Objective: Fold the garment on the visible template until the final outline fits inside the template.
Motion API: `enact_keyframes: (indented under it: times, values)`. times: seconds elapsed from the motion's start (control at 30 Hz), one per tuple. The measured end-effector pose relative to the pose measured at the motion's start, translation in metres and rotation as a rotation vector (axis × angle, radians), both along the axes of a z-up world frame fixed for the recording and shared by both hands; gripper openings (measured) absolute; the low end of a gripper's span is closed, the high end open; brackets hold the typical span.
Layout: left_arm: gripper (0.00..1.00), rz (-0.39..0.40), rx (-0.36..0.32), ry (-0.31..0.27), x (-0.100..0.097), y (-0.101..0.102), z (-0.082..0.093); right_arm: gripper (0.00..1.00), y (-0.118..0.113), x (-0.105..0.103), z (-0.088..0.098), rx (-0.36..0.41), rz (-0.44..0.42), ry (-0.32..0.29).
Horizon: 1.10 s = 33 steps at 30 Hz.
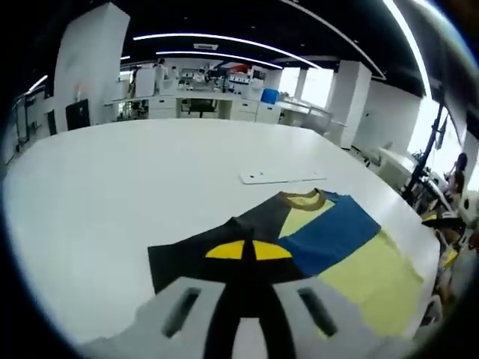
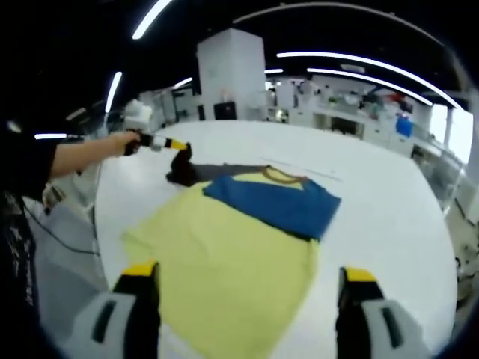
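A T-shirt lies on the white table (image 1: 112,187). It has a yellow body (image 2: 232,262), a blue chest panel (image 2: 273,198) and a black sleeve (image 1: 187,258). The shirt's collar (image 1: 303,198) points toward the far side of the table. My left gripper (image 1: 248,250) is shut on the black sleeve, and dark cloth runs down between its jaws. The right gripper view shows the same left gripper (image 2: 177,149) in a person's hand, pinching the sleeve (image 2: 183,173) slightly off the table. My right gripper (image 2: 248,280) stands open above the yellow hem, its yellow-tipped fingers (image 2: 138,273) wide apart.
A flat white strip (image 1: 283,176) lies on the table beyond the collar. The person's arm (image 2: 82,153) reaches in past the table edge. Desks and benches (image 1: 202,101) line the back of the room. Another person (image 1: 456,176) sits at the far right.
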<state>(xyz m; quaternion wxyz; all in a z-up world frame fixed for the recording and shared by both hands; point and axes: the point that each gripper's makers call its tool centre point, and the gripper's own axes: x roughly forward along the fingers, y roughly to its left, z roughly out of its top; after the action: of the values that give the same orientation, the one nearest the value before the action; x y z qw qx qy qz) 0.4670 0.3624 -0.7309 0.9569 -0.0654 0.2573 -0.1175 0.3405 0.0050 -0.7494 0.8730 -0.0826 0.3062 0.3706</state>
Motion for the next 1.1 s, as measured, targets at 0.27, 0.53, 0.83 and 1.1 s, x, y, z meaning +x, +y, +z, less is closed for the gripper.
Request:
enact_keyframes:
  times: [0.27,0.53,0.83,1.1]
  values:
    - [0.0,0.0,0.036,-0.038,0.006,-0.006,0.02,0.99,0.003,-0.007,0.002,0.005,0.011,-0.009]
    - [0.0,-0.03,0.002,-0.064,0.008,-0.022,0.043,0.99,0.009,-0.011,0.003,0.032,0.021,-0.006]
    - [0.0,-0.073,-0.009,-0.083,0.012,-0.041,0.058,0.99,0.01,-0.016,0.002,0.029,0.031,-0.003]
    - [0.0,-0.136,-0.033,-0.103,0.019,-0.076,0.068,0.99,0.009,-0.019,0.0,0.016,0.043,-0.005]
